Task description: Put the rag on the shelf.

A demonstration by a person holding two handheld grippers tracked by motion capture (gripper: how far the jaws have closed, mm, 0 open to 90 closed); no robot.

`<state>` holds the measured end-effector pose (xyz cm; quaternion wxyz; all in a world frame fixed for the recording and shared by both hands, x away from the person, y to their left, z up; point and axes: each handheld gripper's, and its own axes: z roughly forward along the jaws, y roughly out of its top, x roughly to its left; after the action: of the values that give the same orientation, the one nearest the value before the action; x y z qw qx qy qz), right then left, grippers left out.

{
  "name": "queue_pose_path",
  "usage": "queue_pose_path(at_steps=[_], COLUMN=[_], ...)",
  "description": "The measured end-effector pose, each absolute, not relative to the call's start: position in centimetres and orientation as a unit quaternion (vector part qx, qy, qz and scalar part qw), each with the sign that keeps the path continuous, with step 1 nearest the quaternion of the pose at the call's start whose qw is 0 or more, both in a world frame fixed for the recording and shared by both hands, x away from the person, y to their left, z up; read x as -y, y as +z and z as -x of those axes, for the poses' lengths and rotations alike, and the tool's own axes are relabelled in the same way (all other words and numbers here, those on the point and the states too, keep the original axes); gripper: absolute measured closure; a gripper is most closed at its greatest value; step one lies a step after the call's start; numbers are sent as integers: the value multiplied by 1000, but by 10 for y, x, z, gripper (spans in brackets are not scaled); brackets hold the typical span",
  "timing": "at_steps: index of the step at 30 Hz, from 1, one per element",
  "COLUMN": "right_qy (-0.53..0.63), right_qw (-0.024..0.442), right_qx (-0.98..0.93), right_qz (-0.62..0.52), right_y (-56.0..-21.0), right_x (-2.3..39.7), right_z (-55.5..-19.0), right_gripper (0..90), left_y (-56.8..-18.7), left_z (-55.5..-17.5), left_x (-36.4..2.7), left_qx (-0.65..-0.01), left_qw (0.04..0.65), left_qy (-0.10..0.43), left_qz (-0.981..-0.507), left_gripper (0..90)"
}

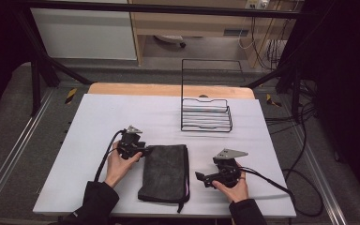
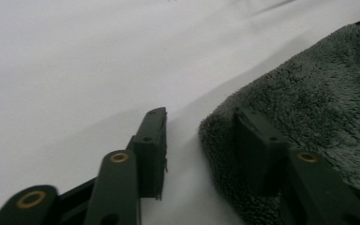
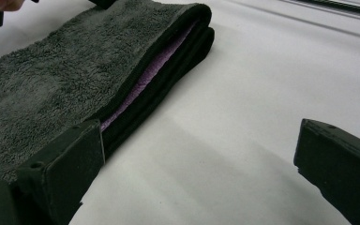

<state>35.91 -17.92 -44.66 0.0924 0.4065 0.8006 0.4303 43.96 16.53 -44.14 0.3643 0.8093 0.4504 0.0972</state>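
Note:
A folded dark grey towel (image 1: 165, 171) with a purple inner layer lies at the front middle of the white table (image 1: 98, 122). My left gripper (image 1: 145, 151) is at the towel's far left corner. In the left gripper view (image 2: 200, 115) one jaw rests on top of the towel (image 2: 309, 93). The other stands on the bare table, with a gap to the towel's edge. My right gripper (image 1: 199, 177) sits just right of the towel and points at it. In the right gripper view (image 3: 201, 131) its jaws stand wide apart, with the folded edge of the towel (image 3: 51, 84) beside one jaw.
A black wire basket (image 1: 206, 115) with a tall handle stands at the back of the table, right of the middle. Cables (image 1: 304, 187) trail off the right side. Bare white table surrounds the towel on the left and behind it.

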Motion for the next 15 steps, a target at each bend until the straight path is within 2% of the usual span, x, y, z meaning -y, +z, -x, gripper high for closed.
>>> queue_pose_path(at_steps=[8, 10, 15], right_qy=[436, 446, 455], right_qw=[91, 88, 98], right_qx=[-797, -790, -780], right_qz=[-408, -412, -418], right_y=[-446, -445, -440], right_x=[179, 179, 178], right_z=[-361, -364, -370], right_gripper=[30, 33, 34], left_y=[-445, -445, -446], left_z=[-437, -437, -435], left_x=[-166, -165, -163], left_qx=[-448, -447, -445], left_qw=[376, 377, 375], left_qy=[81, 77, 79], left_qz=[-807, -808, -809], left_gripper=[680, 730, 756])
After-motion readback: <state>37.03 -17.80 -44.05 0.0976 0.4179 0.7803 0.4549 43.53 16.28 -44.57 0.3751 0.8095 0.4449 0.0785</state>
